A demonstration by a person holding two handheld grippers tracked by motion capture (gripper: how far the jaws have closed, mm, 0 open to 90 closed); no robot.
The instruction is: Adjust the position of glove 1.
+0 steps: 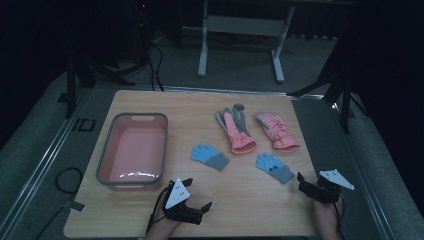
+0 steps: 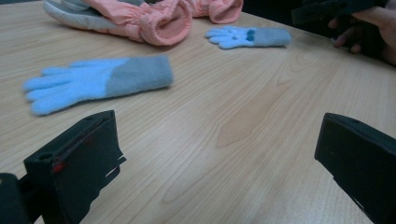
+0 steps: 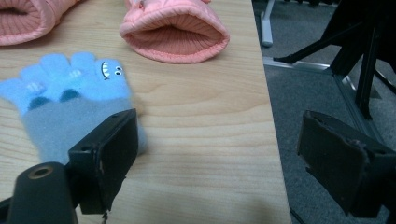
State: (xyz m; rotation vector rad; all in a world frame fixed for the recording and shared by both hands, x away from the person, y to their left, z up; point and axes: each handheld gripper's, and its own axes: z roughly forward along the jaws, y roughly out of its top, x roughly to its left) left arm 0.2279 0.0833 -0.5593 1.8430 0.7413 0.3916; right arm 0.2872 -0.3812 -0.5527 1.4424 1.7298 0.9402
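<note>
Two small blue knit gloves with grey cuffs lie on the wooden table (image 1: 150, 102): one (image 1: 210, 156) mid-table, the other (image 1: 274, 166) nearer the right edge. Behind them lie two pink padded gloves (image 1: 235, 127) (image 1: 277, 131). My left gripper (image 1: 197, 193) rests near the front edge, open and empty, facing the nearer blue glove (image 2: 100, 81). Over the table's right front corner my right gripper (image 1: 307, 181) is open too. Its left jaw stands just beside the cuff of the blue glove with a shark face (image 3: 70, 100), and nothing is between the jaws.
A pink basin with a grey rim (image 1: 105, 150) stands empty on the left of the table. The table's right edge (image 3: 266, 116) runs between my right gripper's jaws, with grey floor beyond. Black stand legs (image 1: 345, 90) and a white desk frame (image 1: 240, 30) stand behind.
</note>
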